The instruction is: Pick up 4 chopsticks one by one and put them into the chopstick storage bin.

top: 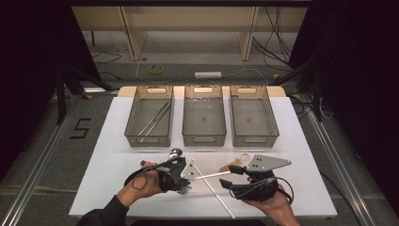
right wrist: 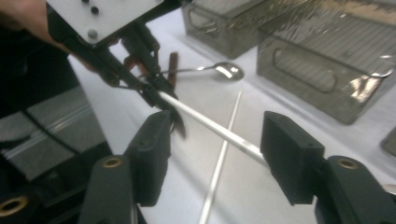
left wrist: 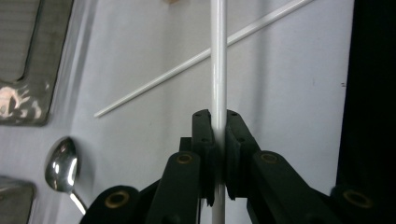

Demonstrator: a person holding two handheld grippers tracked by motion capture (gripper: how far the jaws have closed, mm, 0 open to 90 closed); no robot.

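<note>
At far left, on the floor, a taped "5" (top: 81, 128), the lone legible mark; no brand or label readable on bins or tools. On the white desk (top: 113, 155), three mesh bins (top: 133, 117) in a row, thin rods (top: 154, 120) lying in the leftmost. Just in front, a steel spoon (top: 175, 152) flat on the desk. Beside it, left tool (left wrist: 218, 116) clamped hard on a white stick (left wrist: 218, 56), pads pinching near one end, stick lifted off the desk and reaching rightward. Beneath, crossing at an angle, a second stick (top: 217, 194) lying loose. At right, right tool (right wrist: 219, 135) spread wide, the held stick's far end between its jaws, close to one pad but not pinched. Likely light, stiff and slick, thin enough to roll or swivel in a one-point pinch. Best taken square across the shaft, a little in from the end, with a steady squeeze. Probably not fragile, though prone to slipping against smooth pads.
</note>
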